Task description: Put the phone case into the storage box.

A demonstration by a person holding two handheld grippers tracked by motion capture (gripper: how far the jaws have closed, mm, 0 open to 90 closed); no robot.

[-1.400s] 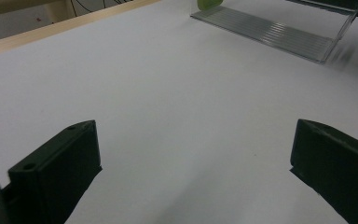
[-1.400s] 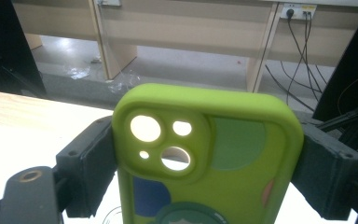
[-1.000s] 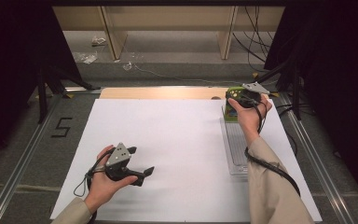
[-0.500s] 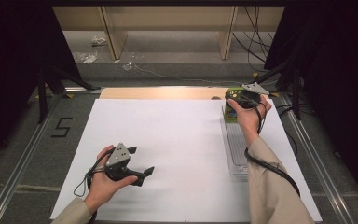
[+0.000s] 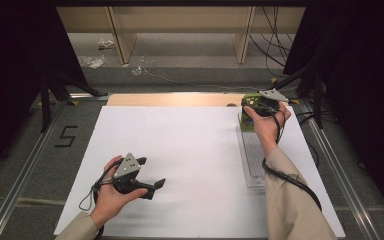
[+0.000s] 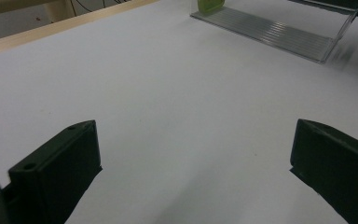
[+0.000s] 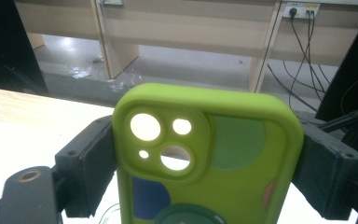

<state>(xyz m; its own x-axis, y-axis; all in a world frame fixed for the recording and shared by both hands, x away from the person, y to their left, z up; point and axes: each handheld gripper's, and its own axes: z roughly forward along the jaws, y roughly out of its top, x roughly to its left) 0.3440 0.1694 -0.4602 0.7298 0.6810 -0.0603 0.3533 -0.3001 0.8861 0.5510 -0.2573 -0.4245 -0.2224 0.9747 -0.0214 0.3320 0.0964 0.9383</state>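
The person wears a beige long-sleeved coat, the sleeves entering at the bottom of the high view. Each hand-held gripper is black: the left hand-held gripper (image 5: 150, 186), at lower left, carries a grey three-cornered plate dotted with small holes, and a thin black cable loops from it. The right hand-held gripper (image 5: 254, 106), at upper right, bears a similar plate; its black cable trails down along the sleeve.

In the gripper views the jaws are matt black blocks with small round screw holes.

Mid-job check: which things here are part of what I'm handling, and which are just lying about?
In the job:
- green phone case, clamped upright between the right gripper's jaws
- clear ridged tray right below it
- left gripper, open, resting on the white sheet with nothing in it

Lying about:
- plastic scraps on the floor beyond the table
- cables at the back right
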